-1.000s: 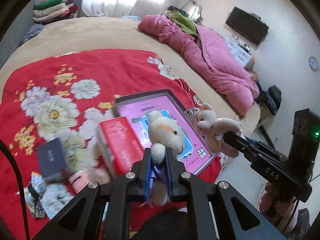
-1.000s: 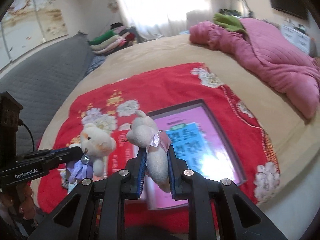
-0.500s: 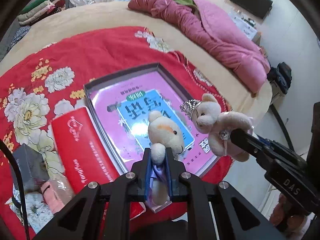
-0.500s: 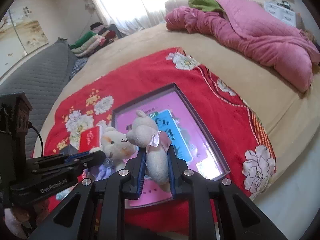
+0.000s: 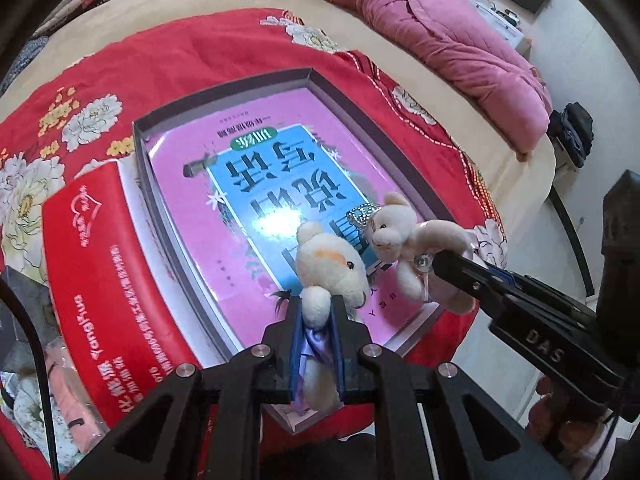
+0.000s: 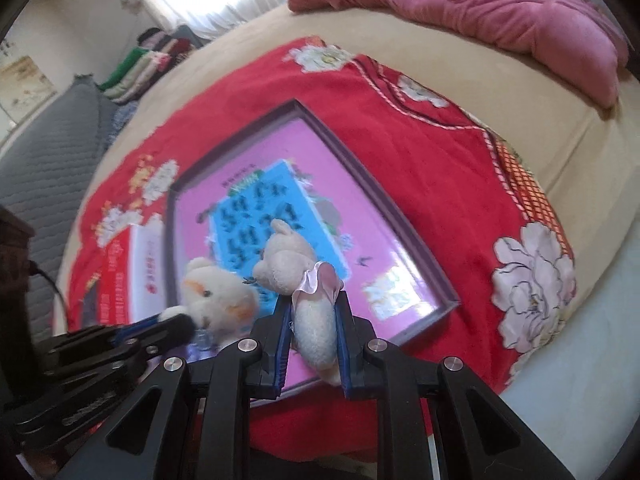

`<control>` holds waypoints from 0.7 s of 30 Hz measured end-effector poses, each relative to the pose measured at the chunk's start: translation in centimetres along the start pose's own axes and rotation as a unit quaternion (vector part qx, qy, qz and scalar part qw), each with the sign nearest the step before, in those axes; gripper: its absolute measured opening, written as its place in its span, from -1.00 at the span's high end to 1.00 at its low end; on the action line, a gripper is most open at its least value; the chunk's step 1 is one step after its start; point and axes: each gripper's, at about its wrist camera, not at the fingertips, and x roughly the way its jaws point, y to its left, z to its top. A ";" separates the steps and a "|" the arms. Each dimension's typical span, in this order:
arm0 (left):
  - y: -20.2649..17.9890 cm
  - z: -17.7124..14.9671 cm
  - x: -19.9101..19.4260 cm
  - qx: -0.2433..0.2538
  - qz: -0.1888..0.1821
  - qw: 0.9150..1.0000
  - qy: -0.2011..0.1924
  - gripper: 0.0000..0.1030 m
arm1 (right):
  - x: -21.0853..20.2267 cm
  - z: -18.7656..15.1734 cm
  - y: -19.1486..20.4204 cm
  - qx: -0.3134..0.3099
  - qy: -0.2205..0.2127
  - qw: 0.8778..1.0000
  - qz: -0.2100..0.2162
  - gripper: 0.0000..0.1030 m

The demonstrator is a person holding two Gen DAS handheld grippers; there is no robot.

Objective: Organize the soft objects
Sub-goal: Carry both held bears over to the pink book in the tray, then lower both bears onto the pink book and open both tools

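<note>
Red tissue pack (image 5: 96,264) lies left of the shallow box (image 5: 224,84) on the bed's red floral cloth (image 5: 168,52). Left gripper (image 5: 316,320), jaws clamped on a cream bear (image 5: 332,268) with purple ribbon; right gripper (image 6: 312,320), jaws clamped on a tiara bear (image 5: 400,228). Both bears hang side by side, close together, over the box's near end by the bed edge.

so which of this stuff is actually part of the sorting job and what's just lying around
Part of the job:
- orange-patch bear, clamped in left gripper
- crowned bear, clamped in right gripper
- open box beneath them

Lying about:
- red package
- pink quilt
</note>
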 end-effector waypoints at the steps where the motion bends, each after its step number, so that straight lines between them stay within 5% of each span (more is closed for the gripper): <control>1: 0.0 0.0 0.2 0.001 0.001 1.000 0.001 0.74 | 0.3 -0.1 -0.4 0.005 0.002 1.000 0.001 0.61; 21: 0.0 0.3 2.2 -0.008 0.010 1.000 0.017 0.72 | 1.2 0.6 -2.1 0.008 -0.004 0.998 -0.067 0.38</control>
